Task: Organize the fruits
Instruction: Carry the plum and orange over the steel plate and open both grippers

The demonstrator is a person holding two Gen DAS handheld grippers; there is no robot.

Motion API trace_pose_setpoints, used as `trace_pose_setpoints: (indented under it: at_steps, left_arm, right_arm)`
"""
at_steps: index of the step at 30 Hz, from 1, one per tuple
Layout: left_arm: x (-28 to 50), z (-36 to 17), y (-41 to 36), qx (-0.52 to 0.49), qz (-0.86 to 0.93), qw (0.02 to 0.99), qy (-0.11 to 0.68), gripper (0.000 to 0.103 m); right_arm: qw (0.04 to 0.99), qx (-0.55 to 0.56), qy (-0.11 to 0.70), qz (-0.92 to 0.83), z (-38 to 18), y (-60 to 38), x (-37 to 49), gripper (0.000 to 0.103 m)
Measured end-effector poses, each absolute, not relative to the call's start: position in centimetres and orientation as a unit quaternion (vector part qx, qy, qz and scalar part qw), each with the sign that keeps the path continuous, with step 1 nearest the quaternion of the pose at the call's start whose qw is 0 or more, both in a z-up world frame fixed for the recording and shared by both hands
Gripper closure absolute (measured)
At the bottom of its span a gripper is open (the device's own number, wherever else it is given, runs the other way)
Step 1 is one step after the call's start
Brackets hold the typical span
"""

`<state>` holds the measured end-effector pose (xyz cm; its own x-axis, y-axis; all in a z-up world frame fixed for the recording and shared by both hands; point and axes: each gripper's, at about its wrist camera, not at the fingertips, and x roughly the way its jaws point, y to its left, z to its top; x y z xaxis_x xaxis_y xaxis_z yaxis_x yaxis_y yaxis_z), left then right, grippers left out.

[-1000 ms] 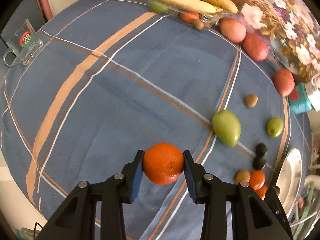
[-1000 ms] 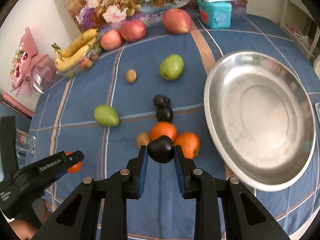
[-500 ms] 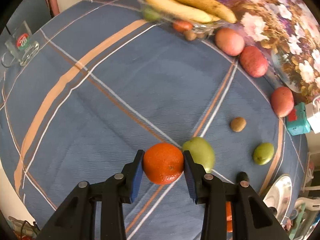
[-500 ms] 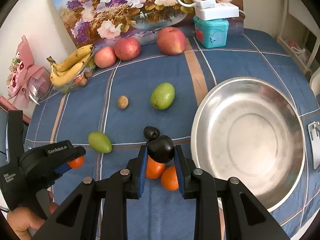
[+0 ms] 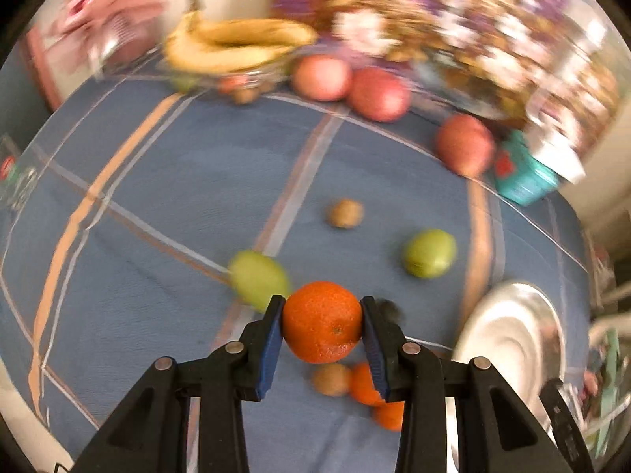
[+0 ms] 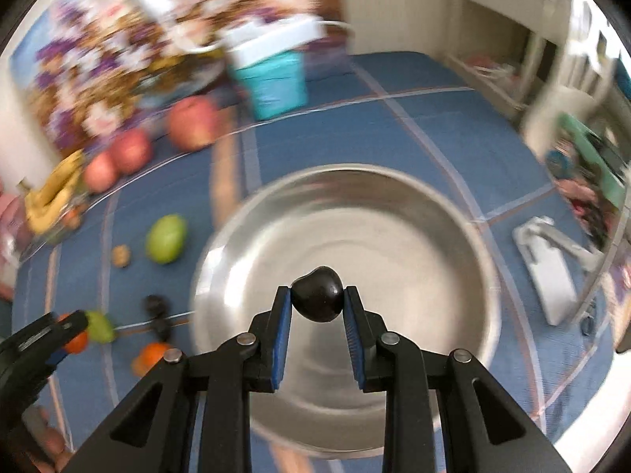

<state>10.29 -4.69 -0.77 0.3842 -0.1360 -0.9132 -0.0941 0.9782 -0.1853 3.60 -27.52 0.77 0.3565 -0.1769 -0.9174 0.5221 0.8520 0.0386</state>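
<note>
Hovering over steel bowl (image 6: 465, 236): right tool (image 6: 318, 302) clamping dark fruit (image 6: 318, 293).

Blurred bananas (image 5: 236, 45) (painting (image 5: 453, 31) too)

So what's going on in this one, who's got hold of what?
A person is sorting fruit on a blue checked tablecloth with two handheld grippers. The left gripper is clamped on an orange, above the loose fruit left on the cloth. The right gripper is clamped on a small dark fruit and hangs over the empty steel bowl. Nothing is in the bowl yet. Both views are motion-blurred.
</note>
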Motion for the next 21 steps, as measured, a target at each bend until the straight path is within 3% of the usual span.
trace_pose_setpoints:
  at_steps: [13,21]
  left_arm:
    - [5.8,-0.1,-17.2,0.001,-0.181,0.812,0.555,0.062]
    - [5.2,-1.3,-19.2,0.022,-0.194,0.799,0.569,0.062]
  right_arm:
    - [0.787,0.195,0.522,-0.264,0.6,-32.4,1.4,0.075]
    - [0.788,0.194,0.526,-0.254,0.6,-32.2,1.7,0.075]
